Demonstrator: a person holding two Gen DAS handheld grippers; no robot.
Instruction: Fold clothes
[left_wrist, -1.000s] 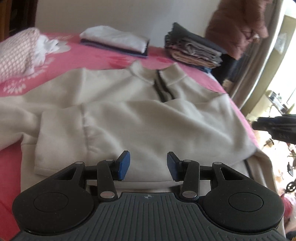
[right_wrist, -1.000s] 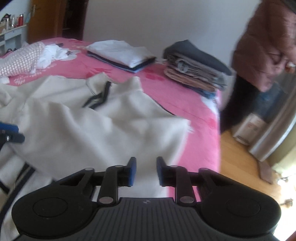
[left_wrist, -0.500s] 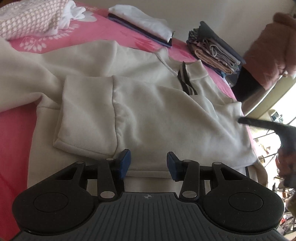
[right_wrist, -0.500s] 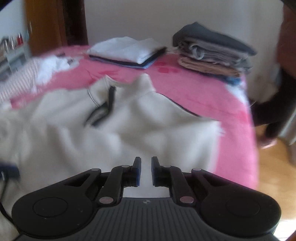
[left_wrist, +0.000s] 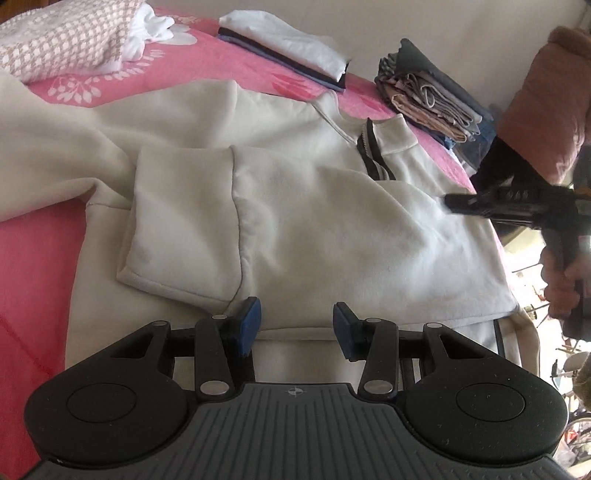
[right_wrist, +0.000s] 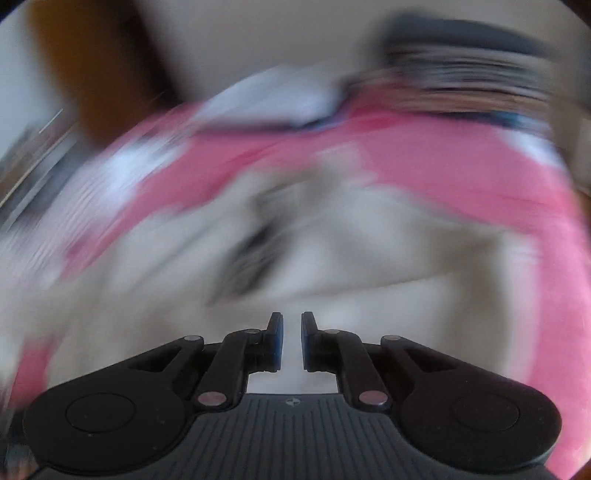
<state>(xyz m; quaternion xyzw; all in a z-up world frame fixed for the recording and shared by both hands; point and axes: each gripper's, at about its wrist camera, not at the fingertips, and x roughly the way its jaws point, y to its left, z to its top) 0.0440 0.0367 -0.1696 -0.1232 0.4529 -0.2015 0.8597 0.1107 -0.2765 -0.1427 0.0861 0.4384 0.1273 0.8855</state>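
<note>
On the bed: pink bedspread (left_wrist: 33, 258) with a cream zip-neck sweatshirt (left_wrist: 332, 229) spread across it.
Sweatshirt layout: collar toward the far side; dark zipper (left_wrist: 373, 155) partly undone at the neck; one sleeve (left_wrist: 184, 229) folded across the chest, cuff edge lying near the lower hem.
Left gripper (left_wrist: 295, 325): low over the hem of the sweatshirt; blue pads stand apart, with only the cloth below visible in the gap; no contact with the fabric can be confirmed.
Right gripper (left_wrist: 452, 202): seen from the left wrist view at the right edge of the sweatshirt, tip at the fabric, carried by a hand (left_wrist: 561, 280); whether it touches cannot be told.
Right gripper, own view (right_wrist: 292, 339): pads nearly together, a narrow slit left between them, nothing gripped; the rest of this view is motion-blurred.
Far side of bed: white-topped folded stack (left_wrist: 288, 48); taller folded stack (left_wrist: 428, 96) to its right; patterned pink-and-white heap (left_wrist: 70, 40) at the far left.
Bystander: person in a brownish-pink padded jacket (left_wrist: 546, 107) beyond the bed's right corner.
</note>
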